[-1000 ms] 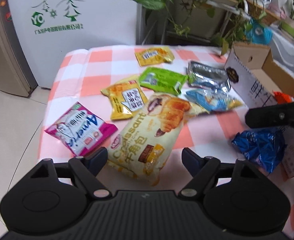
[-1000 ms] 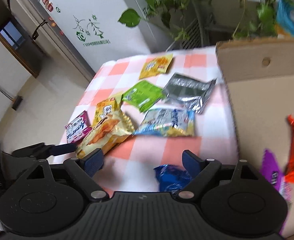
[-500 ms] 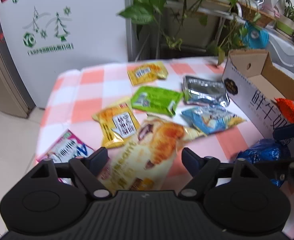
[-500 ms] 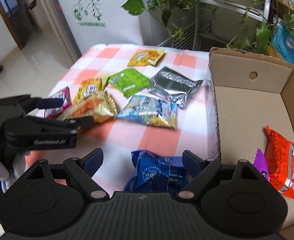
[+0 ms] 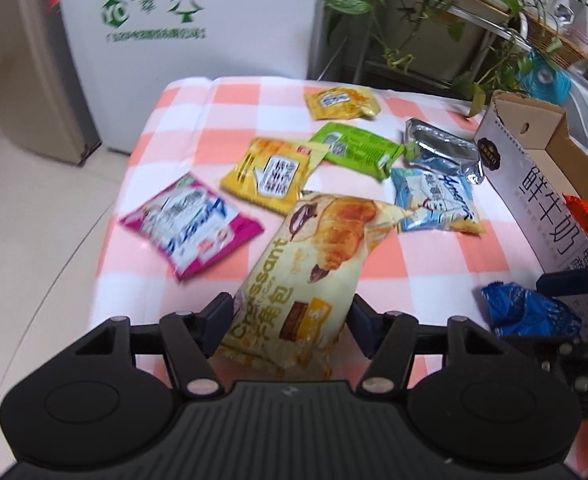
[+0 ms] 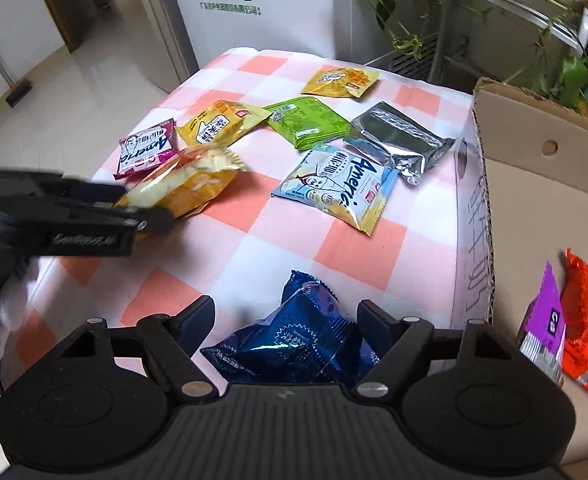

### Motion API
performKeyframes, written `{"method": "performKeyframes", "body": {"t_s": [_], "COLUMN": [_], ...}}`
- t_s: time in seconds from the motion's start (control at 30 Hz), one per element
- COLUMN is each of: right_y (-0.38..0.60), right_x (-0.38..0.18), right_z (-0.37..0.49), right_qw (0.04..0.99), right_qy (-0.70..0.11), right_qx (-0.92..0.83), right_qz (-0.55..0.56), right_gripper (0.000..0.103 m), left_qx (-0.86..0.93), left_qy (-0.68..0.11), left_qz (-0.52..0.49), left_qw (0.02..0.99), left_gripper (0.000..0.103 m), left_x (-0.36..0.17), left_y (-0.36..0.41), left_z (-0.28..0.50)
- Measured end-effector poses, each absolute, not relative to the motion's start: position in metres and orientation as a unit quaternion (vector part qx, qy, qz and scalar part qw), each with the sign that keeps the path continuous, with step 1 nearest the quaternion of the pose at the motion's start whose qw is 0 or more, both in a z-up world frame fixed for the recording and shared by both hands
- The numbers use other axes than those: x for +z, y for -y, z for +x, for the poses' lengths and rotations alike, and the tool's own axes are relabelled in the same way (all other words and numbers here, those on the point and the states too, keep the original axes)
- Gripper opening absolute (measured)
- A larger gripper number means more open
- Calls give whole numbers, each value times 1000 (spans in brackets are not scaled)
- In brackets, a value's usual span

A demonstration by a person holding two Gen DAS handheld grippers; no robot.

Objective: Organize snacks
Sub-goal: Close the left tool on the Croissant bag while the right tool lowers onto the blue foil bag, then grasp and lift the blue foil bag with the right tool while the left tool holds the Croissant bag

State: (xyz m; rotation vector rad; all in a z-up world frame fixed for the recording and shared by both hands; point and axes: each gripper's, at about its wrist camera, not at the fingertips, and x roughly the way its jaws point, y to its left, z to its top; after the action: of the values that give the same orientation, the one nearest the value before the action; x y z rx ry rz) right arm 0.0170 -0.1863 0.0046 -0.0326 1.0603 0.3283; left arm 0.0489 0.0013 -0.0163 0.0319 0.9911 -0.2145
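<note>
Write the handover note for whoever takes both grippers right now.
Left gripper: jaws have just been closing and now pinch the croissant bag.
Right gripper: jaws have been closing around the blue packet; contact unclear, treat as not gripped.
Done: orange packet and purple packet lie in the cardboard box.
Left: these two, plus six packets on the checked cloth.

Matte black handheld grippers, white glove

The left gripper (image 6: 150, 216) bore pale embossed lettering along its side; the right gripper (image 6: 286, 316) had dark blue pads, silver pivot screws and a ribbed body.
</note>
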Motion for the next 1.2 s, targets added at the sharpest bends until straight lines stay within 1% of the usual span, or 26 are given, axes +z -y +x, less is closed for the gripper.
{"method": "performKeyframes", "body": {"t_s": [0.17,0.2,0.23,0.3,0.47,1.03,1.2], "right_y": [196,198,200,203,204,189,182], "right_x": [15,17,20,22,19,-3,-4], "right_z": [9,6,3,-2,-9,4,6], "right_qw": [858,860,862,866,869,857,860], "right_qy": [-490,-487,-484,-480,-479,-507,-503], "right_qx": [149,146,142,130,93,41,61], "right_qz": [27,39,48,61,82,79,61], "right_gripper": [88,88,89,92,92,91,88], "left_qx": [-92,-93,-94,-98,-109,-97,-90], "left_qy": [-469,-463,-456,-442,-426,-474,-468], "left_qz": [21,22,20,17,41,48,53], "left_qw": [878,881,885,891,897,874,878], "left_gripper": [62,66,73,82,82,82,92], "left_x": [-9,-6,-3,3,5,-35,-39], "left_y": [-3,-3,-3,-4,4,18,21], "left_z": [28,24,22,22,32,64,63]}}
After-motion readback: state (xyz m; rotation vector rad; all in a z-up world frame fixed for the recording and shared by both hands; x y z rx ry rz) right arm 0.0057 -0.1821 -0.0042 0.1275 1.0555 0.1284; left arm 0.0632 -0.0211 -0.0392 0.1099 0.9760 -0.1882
